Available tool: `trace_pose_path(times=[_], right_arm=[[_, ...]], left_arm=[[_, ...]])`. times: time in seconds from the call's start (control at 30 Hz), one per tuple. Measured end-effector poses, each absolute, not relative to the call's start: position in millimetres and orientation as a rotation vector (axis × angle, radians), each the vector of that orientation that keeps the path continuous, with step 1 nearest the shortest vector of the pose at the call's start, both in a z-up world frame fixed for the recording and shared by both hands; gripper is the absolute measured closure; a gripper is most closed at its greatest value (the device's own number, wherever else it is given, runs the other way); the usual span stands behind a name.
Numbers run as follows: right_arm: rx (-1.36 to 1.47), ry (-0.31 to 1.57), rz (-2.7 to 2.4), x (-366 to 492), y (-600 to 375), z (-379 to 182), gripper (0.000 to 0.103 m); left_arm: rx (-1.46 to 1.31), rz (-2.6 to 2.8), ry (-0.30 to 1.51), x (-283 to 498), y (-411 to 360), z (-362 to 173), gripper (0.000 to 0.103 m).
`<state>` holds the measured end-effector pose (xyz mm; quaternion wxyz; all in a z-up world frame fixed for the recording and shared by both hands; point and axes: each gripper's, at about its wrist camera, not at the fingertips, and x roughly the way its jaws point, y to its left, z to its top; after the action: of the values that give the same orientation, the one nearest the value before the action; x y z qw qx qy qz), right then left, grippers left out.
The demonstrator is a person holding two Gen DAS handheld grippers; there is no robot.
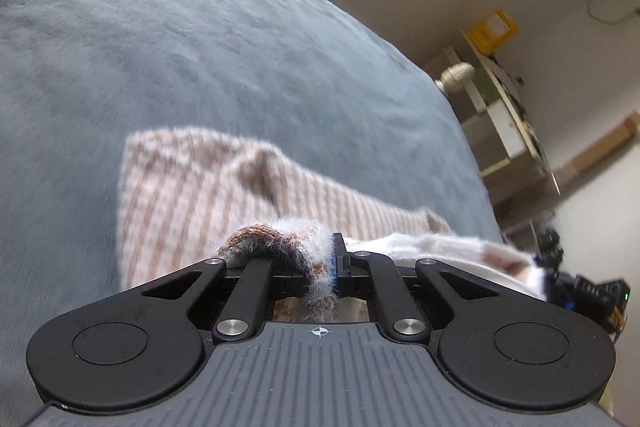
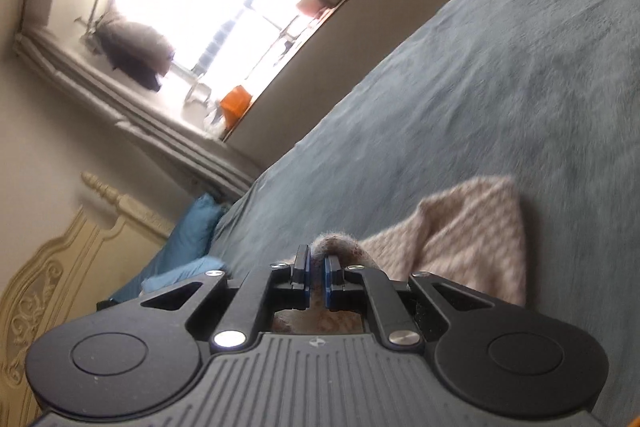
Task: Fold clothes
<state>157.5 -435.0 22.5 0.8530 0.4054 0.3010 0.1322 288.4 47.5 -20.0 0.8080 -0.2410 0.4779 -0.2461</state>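
Observation:
A fuzzy knitted sweater (image 1: 188,195) in pink, white and brown checks lies on a grey-blue bedspread (image 1: 168,47). My left gripper (image 1: 334,267) is shut on a fuzzy edge of the sweater, which drapes over its fingers; the cloth stretches away to the right toward the other gripper, seen at the right edge. In the right wrist view my right gripper (image 2: 317,277) is shut on another bunched edge of the same sweater (image 2: 472,227), whose body hangs off to the right over the bedspread (image 2: 480,75). Both views are blurred by motion.
A shelf unit (image 1: 504,115) with a yellow box stands past the bed's edge. A bright window (image 2: 208,7) with an orange object on its sill, a carved cream headboard (image 2: 60,267) and blue pillows (image 2: 188,243) lie beyond the bed.

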Motion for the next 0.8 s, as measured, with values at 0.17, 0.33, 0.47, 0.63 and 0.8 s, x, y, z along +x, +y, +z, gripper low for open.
trace_pose_path(times=[0.17, 0.33, 0.47, 0.63, 0.8], right_arm=[[0.999, 0.743, 0.124, 186, -458, -38, 0.092], [1.191, 0.713, 0.096, 169, -474, -78, 0.083], [1.205, 0.585, 0.054, 138, -482, -71, 0.061], [1.27, 0.443, 0.059, 99, -491, -63, 0.061], [1.284, 0.366, 0.183, 67, -481, -49, 0.061]], left_arm=[[-0.647, -0.441, 1.147, 316, 48, -66, 0.093], [-0.848, -0.45, 1.135, 314, 68, -78, 0.086], [-1.073, -0.467, 1.046, 298, 92, -80, 0.071], [-1.194, -0.423, 0.906, 276, 119, -70, 0.057], [-1.244, -0.419, 0.818, 253, 141, -47, 0.053]])
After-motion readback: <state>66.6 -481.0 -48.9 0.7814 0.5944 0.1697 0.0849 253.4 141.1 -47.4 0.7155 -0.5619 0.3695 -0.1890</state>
